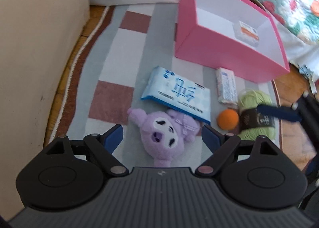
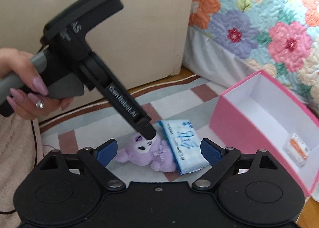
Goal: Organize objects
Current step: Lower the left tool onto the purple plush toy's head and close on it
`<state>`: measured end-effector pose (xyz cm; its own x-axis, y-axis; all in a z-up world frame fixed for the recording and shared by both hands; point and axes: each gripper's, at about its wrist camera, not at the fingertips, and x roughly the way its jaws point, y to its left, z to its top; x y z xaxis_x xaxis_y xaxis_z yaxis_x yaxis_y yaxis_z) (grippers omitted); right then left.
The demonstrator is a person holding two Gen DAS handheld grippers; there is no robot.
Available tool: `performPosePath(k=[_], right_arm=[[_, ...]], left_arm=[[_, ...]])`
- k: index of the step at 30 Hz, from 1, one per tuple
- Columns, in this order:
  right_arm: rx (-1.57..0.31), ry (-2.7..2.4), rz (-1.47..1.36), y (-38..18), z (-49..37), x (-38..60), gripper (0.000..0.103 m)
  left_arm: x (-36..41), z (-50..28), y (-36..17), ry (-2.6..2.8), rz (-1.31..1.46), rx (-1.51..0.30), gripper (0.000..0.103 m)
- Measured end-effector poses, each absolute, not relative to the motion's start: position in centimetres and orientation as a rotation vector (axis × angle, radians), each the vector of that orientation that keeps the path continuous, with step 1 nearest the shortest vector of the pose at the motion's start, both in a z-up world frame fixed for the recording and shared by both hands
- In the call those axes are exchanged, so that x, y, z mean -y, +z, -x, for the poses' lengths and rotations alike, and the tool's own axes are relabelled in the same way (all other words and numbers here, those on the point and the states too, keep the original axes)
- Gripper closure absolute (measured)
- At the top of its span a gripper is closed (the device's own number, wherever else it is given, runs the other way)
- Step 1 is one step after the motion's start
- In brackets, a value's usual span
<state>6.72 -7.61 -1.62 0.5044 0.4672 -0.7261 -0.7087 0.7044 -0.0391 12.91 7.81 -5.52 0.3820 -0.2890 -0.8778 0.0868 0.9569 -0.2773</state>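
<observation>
Here left gripper point(image 1: 161, 138) angled steeply down, agape over plush toy point(image 1: 165, 134).

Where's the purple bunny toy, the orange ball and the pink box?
purple plush toy point(image 1: 163, 134), left wrist view, on its face.
orange ball point(image 1: 227, 118), left wrist view, on its middle.
pink box point(image 1: 215, 50), left wrist view, on its near outer wall.

Left gripper point(image 2: 148, 135): black body, grey handle, white "GenRobotAI" lettering. Fingers point(image 1: 113, 138) blue-padded, silver pivot screws. Hand point(image 2: 30, 88): long mauve nails, silver ring.
</observation>
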Motion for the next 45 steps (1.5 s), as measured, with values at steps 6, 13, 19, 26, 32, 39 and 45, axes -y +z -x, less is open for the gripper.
performPosePath(k=[6,13,19,26,32,39,45], right_arm=[[-0.766,0.772,0.355,-4.4,-6.4,6.5,0.010],[-0.762,0.693,0.420,-7.7,-6.3,5.1,0.010],[-0.808,0.722,0.344,-8.9,-6.7,5.5,0.010],[-0.879,0.678,0.267,-10.9,-8.3,5.8,0.010],[-0.908,0.664,0.244,-11.6,-8.7,5.5,0.010],[-0.908,0.691,0.280,-12.3,-9.5,5.1,0.006],[-0.903,0.715,0.189,-12.3,-10.0,5.6,0.001]], left_arm=[[-7.6,-13.0,-6.9,-0.223,0.186,-1.177,0.017],[-8.2,-13.5,-9.8,-0.225,0.298,-1.277,0.017],[-8.2,-13.5,-10.3,-0.196,0.262,-1.270,0.023],[-8.7,-13.6,-10.1,-0.145,0.272,-1.230,0.038],[-9.0,-13.9,-11.4,-0.169,0.335,-1.283,0.035],[-9.0,-13.6,-11.4,-0.204,0.382,-1.281,0.053],[-9.3,-13.6,-11.6,-0.217,0.433,-1.276,0.061]])
